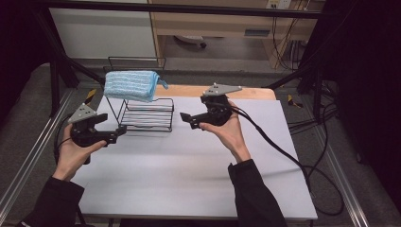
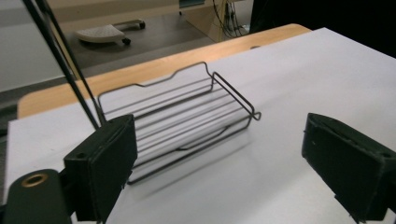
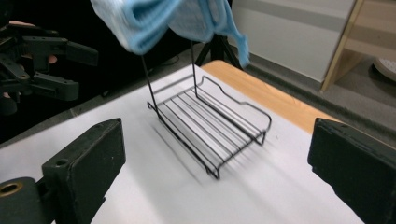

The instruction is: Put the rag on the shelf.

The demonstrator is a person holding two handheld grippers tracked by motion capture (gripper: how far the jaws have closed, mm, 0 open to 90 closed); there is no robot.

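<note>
White sheeting covers the tabletop (image 1: 189,161), smooth and matte, with a bare wooden strip along its far edge. On it stands a rack (image 1: 142,111) of thin black wire: a flat rectangular tray of parallel rods with a low raised rim, plus an upright wire frame rising at its rear. A cloth (image 1: 132,85), light blue, soft and ribbed with fine stripes, is folded over the top bar of that frame and hangs down on both sides, clear of the tray.

Left gripper (image 1: 118,132): jaws wide apart, nothing between the flat black pads, nothing touched; it sits just beside the left end of the rack. Right gripper (image 1: 187,120): jaws likewise wide apart and empty, near the right end of the rack, apart from it.

Rack long axis: left to right across the tabletop in the high view, tray rods parallel to it.
</note>
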